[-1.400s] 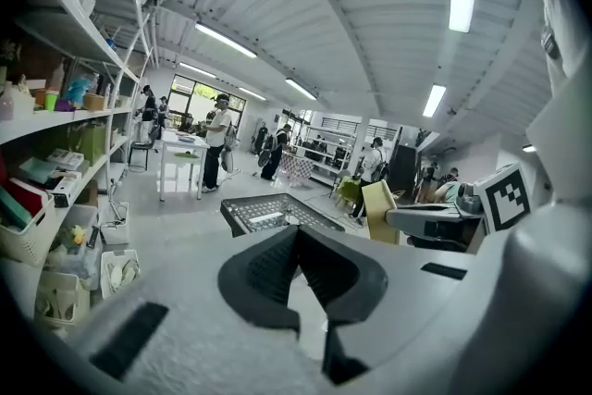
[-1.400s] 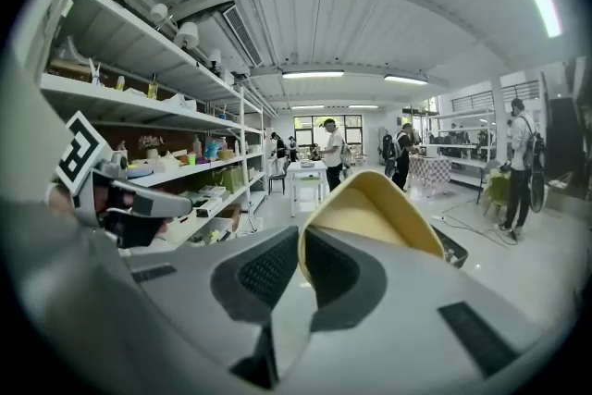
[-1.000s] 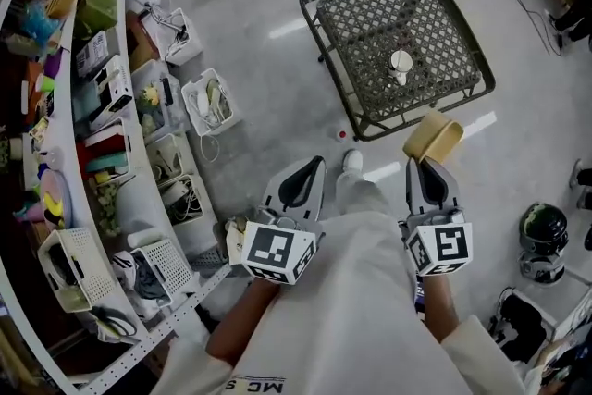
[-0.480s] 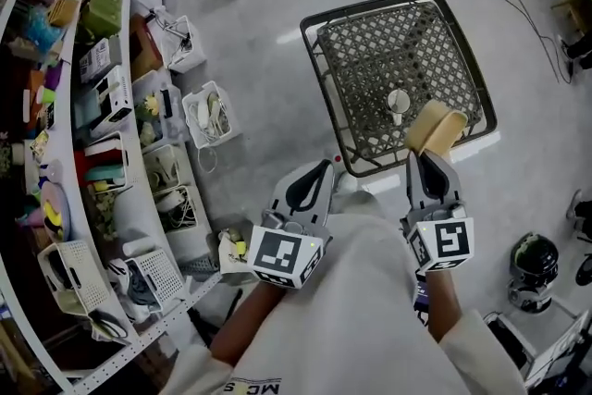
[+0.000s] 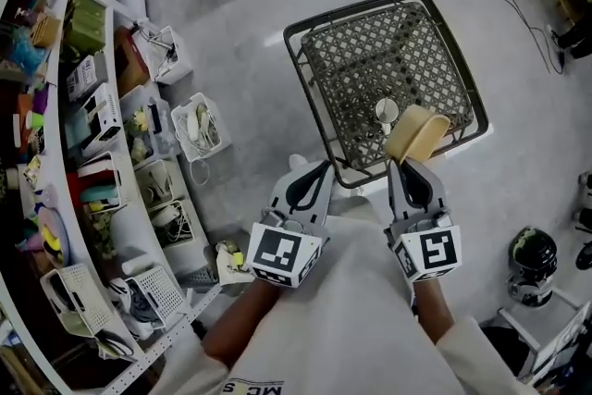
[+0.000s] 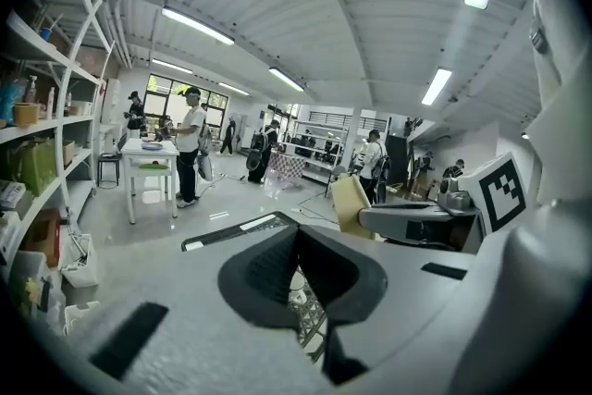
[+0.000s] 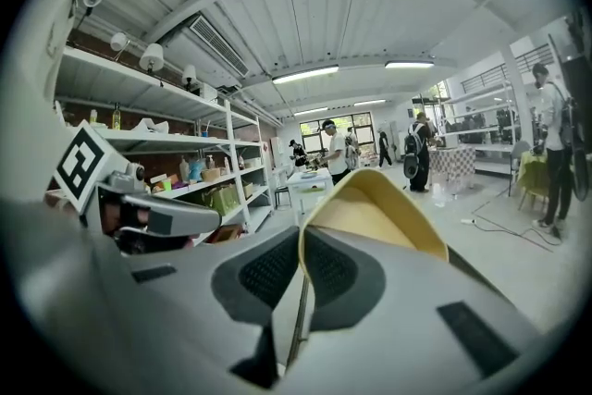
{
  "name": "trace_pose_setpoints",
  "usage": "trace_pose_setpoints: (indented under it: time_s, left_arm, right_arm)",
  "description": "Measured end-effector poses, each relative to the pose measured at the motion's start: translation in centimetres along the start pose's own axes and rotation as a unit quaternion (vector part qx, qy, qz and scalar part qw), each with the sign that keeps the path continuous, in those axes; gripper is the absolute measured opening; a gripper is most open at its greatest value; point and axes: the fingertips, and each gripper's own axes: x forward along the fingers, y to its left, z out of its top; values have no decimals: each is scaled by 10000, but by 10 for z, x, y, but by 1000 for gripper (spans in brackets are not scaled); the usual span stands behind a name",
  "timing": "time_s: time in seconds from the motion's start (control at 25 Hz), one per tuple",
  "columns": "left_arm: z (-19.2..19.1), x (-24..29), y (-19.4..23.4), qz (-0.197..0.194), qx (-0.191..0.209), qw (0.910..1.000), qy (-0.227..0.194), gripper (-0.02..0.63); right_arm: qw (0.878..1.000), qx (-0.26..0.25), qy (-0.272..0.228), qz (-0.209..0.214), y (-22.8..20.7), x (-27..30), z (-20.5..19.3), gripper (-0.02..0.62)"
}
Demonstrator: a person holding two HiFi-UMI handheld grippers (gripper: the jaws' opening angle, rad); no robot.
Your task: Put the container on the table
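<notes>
The right gripper (image 7: 302, 245) is pinching the rim of the yellow container (image 7: 375, 213) between its fingers (image 7: 344, 277). The container is extending toward 1 o'clock. The left gripper (image 7: 139, 216) is showing at 9 o'clock.

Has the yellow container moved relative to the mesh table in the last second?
Yes. The container, held by the right gripper, went forward from outside the mesh table's near rim to above its top.

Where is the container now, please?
In the head view, the container is right of centre, gripped by the right hand-held gripper above the near edge of the mesh table.
</notes>
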Motion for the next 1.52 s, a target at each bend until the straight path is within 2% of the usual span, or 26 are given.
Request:
trace_pose_setpoints:
  time_s: [0.28, 0.68, 0.84, 1.16, 1.4, 1.52]
  left_arm:
    - [-3, 14, -3, -67, -62, 9999, 85, 23]
    - [-22, 15, -1, -35, -157, 9993, 348, 23]
    - [-32, 17, -5, -87, -196, 9986, 490, 23]
    - [-44, 19, -6, -174, -124, 9979, 614, 23]
    - [-45, 17, -9, -161, -95, 9979, 614, 23]
    - [-43, 16, -11, -148, -91, 9981, 588, 23]
  right_arm:
    - [10000, -56, 74, 6, -8, 11, -5, 32]
    - [9988, -40, 481, -70, -23, 23, -46, 32]
    - [9975, 247, 665, -70, -25, 31, -68, 32]
    - [9933, 346, 1083, -190, -28, 50, -118, 32]
    - [9896, 145, 1423, -173, -25, 58, -165, 32]
    - [9879, -84, 1550, 14, -18, 62, -181, 32]
